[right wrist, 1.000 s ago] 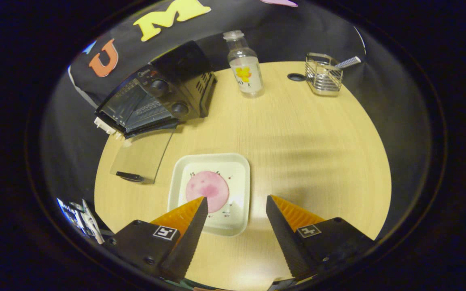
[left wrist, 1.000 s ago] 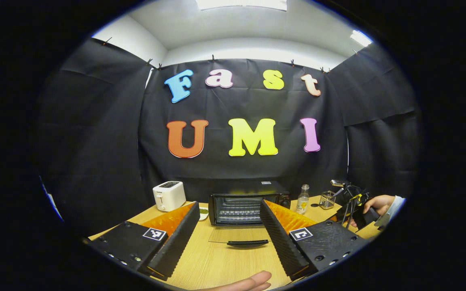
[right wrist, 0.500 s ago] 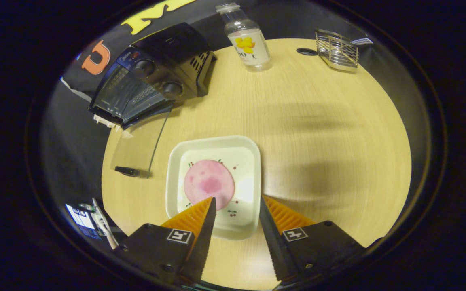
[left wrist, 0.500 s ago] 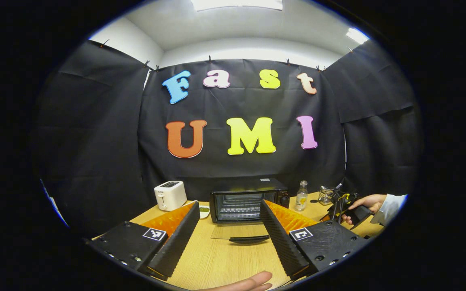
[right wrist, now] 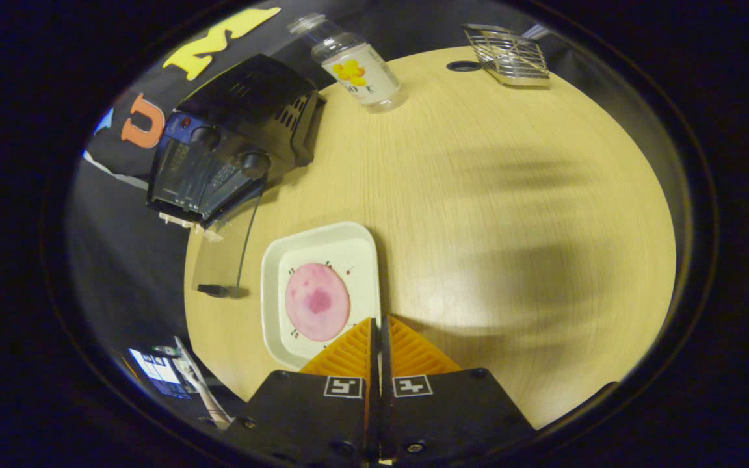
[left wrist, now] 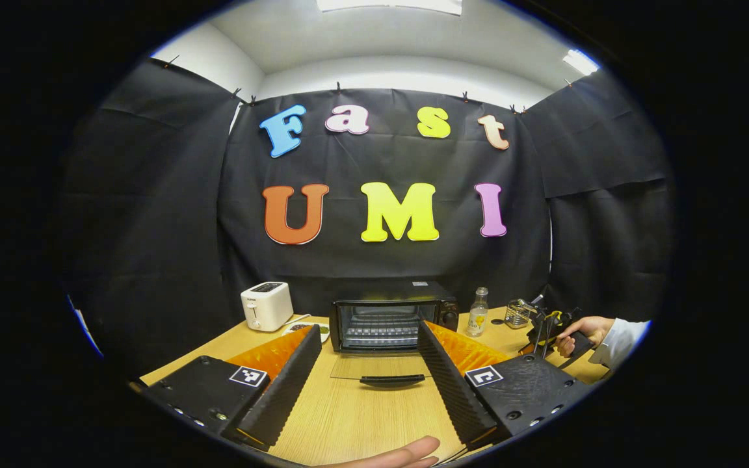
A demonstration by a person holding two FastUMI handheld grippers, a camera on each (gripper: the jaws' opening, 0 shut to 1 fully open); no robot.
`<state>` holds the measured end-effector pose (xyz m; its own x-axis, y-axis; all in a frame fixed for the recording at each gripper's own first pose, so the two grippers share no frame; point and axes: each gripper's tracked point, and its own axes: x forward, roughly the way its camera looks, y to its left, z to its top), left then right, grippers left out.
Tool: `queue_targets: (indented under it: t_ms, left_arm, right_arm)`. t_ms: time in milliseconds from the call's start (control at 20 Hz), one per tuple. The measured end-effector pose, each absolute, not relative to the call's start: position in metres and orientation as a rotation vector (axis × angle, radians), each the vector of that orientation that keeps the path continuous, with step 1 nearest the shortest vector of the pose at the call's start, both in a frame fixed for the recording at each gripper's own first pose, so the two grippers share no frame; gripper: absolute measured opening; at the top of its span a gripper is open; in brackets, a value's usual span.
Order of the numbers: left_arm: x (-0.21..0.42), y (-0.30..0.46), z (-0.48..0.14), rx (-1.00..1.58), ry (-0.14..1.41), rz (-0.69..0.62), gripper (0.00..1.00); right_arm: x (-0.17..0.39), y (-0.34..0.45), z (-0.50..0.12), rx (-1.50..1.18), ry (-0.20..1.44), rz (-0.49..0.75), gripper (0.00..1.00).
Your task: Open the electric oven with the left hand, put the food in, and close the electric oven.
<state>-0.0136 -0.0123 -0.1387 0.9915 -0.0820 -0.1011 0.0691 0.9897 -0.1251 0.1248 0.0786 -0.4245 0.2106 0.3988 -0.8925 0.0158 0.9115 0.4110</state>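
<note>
Over on the far left the white toaster (left wrist: 266, 306) is sitting idle, and just right of it the electric oven (left wrist: 393, 318) is standing with its glass door (left wrist: 378, 369) folded flat onto the wooden table (left wrist: 348, 422), so the opening step is looking finished. The left gripper (left wrist: 369, 344) is hanging back near the table's near edge, jaws spread wide and empty, having drifted a little farther from the oven over the last second. Now the action: the right gripper (right wrist: 378, 325), which was gaping a second ago and half closed a moment later, is pressing its fingers together right on the near right rim of the white square plate (right wrist: 313, 247), apparently pinching that rim. The pink round slice of food (right wrist: 317, 301) is lying in the plate's middle, well short of the oven. That grip suggests the lift toward the open oven is coming. Farther right, the small bottle (right wrist: 356, 64) and the wire basket (right wrist: 510, 55) are standing clear.
</note>
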Motion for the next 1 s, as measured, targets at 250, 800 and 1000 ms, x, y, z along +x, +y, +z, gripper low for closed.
queue_targets:
  t_ms: [250,800,1000]
  left_arm:
    - [-0.017,-0.006,-0.133,-0.140,0.096,-0.067,0.95]
    - [-0.004,-0.029,-0.140,-0.129,0.120,-0.117,0.95]
    - [0.012,-0.038,-0.143,-0.098,0.136,-0.124,0.95]
  right_arm:
    - [0.125,0.065,-0.398,0.395,1.274,0.278,0.00]
    - [0.140,0.068,-0.411,0.240,1.323,0.326,0.04]
    - [0.142,0.079,-0.404,0.214,1.315,0.372,0.15]
